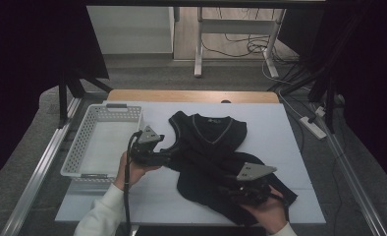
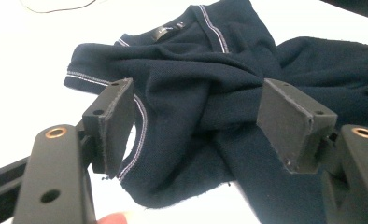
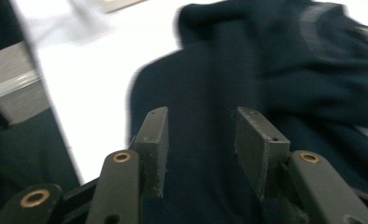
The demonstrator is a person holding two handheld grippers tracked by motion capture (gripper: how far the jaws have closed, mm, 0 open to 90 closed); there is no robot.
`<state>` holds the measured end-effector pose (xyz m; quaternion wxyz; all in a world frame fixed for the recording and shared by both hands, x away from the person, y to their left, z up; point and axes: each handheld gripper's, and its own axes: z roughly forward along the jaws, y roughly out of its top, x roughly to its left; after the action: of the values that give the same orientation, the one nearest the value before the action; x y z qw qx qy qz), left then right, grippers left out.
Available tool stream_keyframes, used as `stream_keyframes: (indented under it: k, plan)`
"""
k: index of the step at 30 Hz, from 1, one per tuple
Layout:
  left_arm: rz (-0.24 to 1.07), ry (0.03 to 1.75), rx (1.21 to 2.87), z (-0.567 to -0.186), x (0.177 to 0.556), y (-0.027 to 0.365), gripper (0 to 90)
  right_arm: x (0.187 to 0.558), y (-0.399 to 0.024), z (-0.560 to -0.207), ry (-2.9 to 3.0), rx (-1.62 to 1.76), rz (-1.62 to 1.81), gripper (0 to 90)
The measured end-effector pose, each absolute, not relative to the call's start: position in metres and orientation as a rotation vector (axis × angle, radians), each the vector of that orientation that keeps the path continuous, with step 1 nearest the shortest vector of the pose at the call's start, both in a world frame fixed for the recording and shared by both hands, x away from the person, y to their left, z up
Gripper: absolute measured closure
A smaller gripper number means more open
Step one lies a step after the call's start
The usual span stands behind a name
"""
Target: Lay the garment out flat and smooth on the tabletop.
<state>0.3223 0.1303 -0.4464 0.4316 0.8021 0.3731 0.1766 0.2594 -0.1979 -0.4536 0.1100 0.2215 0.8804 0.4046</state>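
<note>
Bench (image 1: 290, 147): a white top carries everything; a bare wooden strip runs along its far edge.
Vest (image 1: 206, 147): a dark navy sleeveless knit with pale trim at the V-neck and armholes lies rumpled on the middle of the bench, neck toward the far side, lower part folded across toward the near right corner.
Basket (image 1: 78, 147): a white perforated basket sits at the left of the bench, just beside the vest.
Left gripper (image 1: 168, 158): held at the vest's left edge; in the left gripper view (image 2: 196, 116) its jaws stand wide, with bunched cloth and a trimmed armhole between them, the pads not pressing.
Right gripper (image 1: 226, 188): held over the vest's lower part; in the blurred right gripper view (image 3: 198, 140) its jaws stand narrowly apart above dark cloth, gripping nothing.
</note>
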Motion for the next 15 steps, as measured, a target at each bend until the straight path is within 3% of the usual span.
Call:
stream_keyframes:
  k: [8, 15]
  plan:
    - [0.445, 0.933, 1.992, -0.446, 0.321, 0.132, 28.6, 0.230, -0.146, -0.483, 2.801, 0.469, 1.097, 51.9]
    - [0.445, 0.935, 1.994, -0.446, 0.321, 0.132, 28.5, 0.227, -0.136, -0.502, 2.850, 0.457, 0.984, 51.7]
